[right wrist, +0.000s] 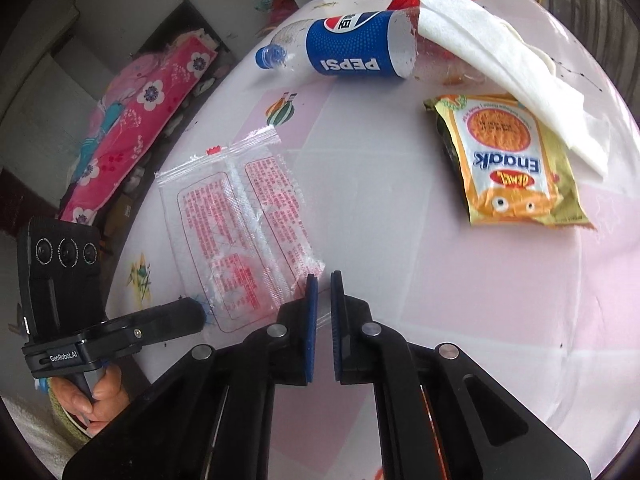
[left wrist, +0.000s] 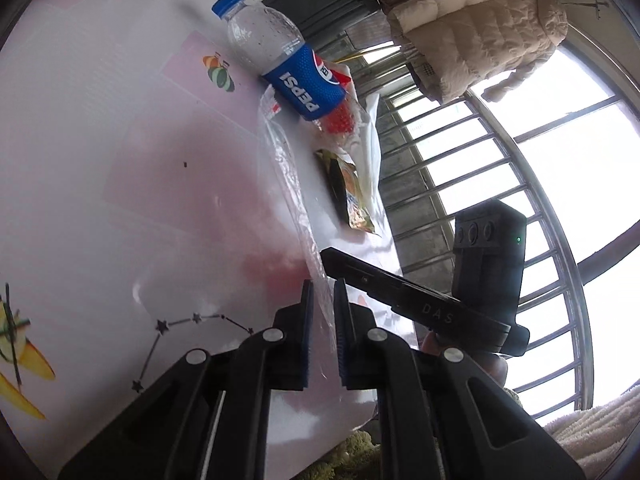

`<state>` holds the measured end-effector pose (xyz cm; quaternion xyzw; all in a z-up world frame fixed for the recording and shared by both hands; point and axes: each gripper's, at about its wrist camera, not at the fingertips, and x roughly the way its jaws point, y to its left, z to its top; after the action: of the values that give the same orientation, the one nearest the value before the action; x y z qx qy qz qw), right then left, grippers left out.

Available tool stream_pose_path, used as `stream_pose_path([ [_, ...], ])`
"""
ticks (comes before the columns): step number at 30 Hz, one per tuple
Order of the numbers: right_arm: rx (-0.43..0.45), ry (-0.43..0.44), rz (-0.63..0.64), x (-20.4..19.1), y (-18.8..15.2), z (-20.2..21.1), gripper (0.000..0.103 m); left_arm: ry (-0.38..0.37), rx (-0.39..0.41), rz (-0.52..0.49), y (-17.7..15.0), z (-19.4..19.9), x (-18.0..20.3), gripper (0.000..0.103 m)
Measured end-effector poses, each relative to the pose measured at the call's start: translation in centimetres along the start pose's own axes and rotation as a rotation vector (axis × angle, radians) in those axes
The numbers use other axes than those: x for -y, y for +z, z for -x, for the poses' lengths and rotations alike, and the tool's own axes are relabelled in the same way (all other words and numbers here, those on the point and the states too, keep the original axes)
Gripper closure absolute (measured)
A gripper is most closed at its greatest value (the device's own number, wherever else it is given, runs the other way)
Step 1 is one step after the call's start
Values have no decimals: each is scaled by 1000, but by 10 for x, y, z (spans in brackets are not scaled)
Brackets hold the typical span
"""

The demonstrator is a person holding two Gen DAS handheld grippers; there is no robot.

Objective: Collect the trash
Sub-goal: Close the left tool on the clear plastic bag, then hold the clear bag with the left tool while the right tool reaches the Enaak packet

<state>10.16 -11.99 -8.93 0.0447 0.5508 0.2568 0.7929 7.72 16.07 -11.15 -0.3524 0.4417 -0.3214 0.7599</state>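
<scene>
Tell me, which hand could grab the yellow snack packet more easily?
Probably the right: the right gripper pinches the clear bag's corner nearest the snack packet, while the left gripper grips its far edge.

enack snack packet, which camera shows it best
The right wrist view: the Enack snack packet lies face-up there, its label readable, one corner under the white tissue. The left wrist view catches the packet only edge-on and foreshortened beyond the Pepsi bottle, print unreadable.

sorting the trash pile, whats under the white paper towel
The paper towel drapes over the Pepsi bottle's base and one corner of the yellow snack packet. Red and clear wrapper bits peek out; what else it covers is hidden.
</scene>
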Motion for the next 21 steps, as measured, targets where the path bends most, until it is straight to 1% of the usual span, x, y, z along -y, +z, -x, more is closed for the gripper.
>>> stream_pose_path([
  [2, -3, 6, -12, 3, -3, 3, 98, -10, 1, -7, -4, -1, 2, 94],
  [6, -8, 16, -17, 8, -1, 3, 99, 2, 9, 2, -3, -3, 2, 94],
  [10, -5, 24, -24, 8, -9, 6, 100, 78, 19, -15, 3, -8, 4, 94],
  [12, 3, 22, -28, 5, -13, 7, 100, 118, 17, -27, 2, -10, 3, 97],
  [14, 22, 5, -24, 6, -13, 9, 96, 130, 19, -37, 2, -10, 2, 98],
  [16, 63, -9, -26, 12, -8, 18, 96, 146, 21, -54, 2, -10, 3, 99],
  [18, 116, -51, -36, 21, 1, 28, 91, 161, 26, -69, 4, -10, 4, 100],
  [20, 168, -136, -39, 31, 12, 36, 75, 169, 31, -70, 6, -11, 3, 100],
  [21, 191, -169, -33, 34, 17, 38, 72, 171, 33, -72, 7, -11, 3, 100],
])
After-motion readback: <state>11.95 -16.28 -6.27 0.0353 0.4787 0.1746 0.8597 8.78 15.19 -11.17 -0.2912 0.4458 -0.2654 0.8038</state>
